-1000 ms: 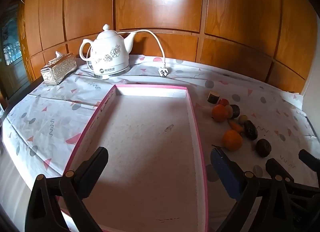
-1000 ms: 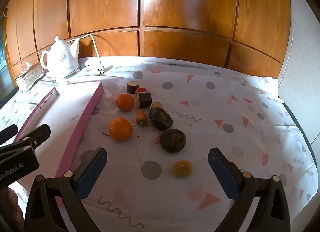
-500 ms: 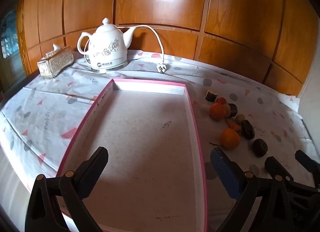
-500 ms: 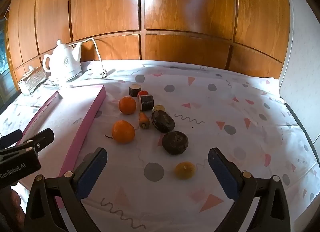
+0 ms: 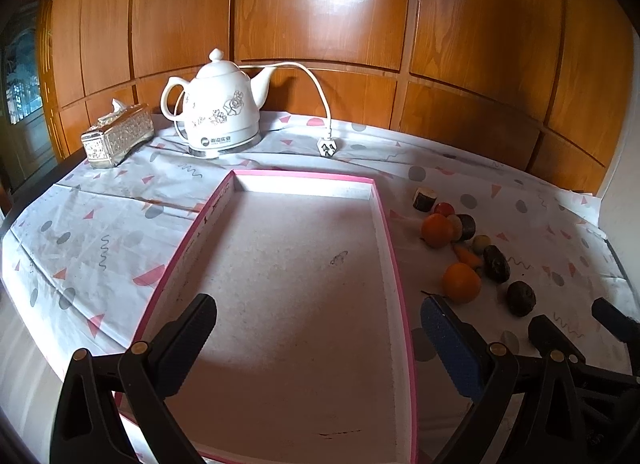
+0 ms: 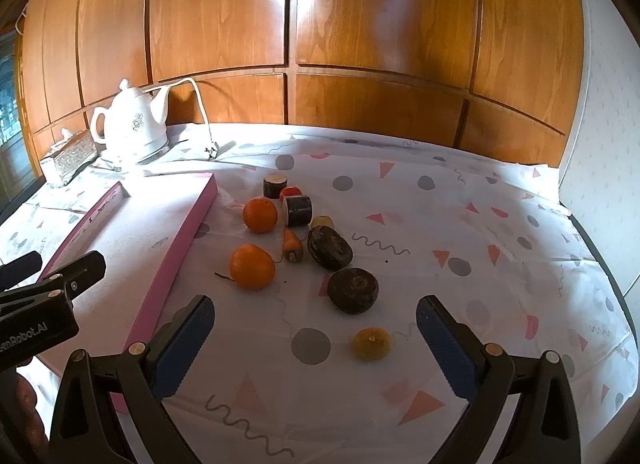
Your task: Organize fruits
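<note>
Nothing is being carried: the left gripper (image 5: pixel 316 328) is hovering over the pink tray (image 5: pixel 394 264), jaws wide apart, and the right gripper (image 6: pixel 314 328) is hanging above the desk (image 6: pixel 500 304), jaws also apart. The fruits are lying loose beside the tray. A first pick seems to be starting; the small yellow fruit (image 6: pixel 372 344) is sitting nearest, so lowering and closing there looks next.

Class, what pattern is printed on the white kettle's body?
A grey floral design on the white kettle, above a small logo near its base; clearest in the left wrist view.
</note>
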A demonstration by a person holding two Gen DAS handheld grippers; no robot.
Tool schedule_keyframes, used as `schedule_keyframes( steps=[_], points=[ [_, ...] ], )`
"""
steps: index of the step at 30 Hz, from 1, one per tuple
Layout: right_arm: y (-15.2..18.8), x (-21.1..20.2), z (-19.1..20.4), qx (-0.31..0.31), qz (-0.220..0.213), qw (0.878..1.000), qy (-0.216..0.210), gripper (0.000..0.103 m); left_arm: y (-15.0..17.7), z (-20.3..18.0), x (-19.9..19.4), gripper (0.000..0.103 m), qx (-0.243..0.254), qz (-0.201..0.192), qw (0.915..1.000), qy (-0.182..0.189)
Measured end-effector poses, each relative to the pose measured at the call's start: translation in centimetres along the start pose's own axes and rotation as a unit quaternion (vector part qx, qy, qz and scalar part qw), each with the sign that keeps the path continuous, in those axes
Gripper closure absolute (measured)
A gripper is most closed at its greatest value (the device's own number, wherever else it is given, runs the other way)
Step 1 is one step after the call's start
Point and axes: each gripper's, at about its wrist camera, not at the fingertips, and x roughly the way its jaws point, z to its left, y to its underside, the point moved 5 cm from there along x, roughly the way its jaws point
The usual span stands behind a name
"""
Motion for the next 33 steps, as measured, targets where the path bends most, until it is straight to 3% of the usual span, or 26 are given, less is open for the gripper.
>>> schedule_keyframes(
  steps=[33],
  points=[
    [0.04, 0.05, -0.07, -0.001, -0.002, 1.0, -0.004, 0.0, 0.18, -1.02, -0.07, 0.0, 0.012, 0.002, 0.9999, 0.009]
  ],
)
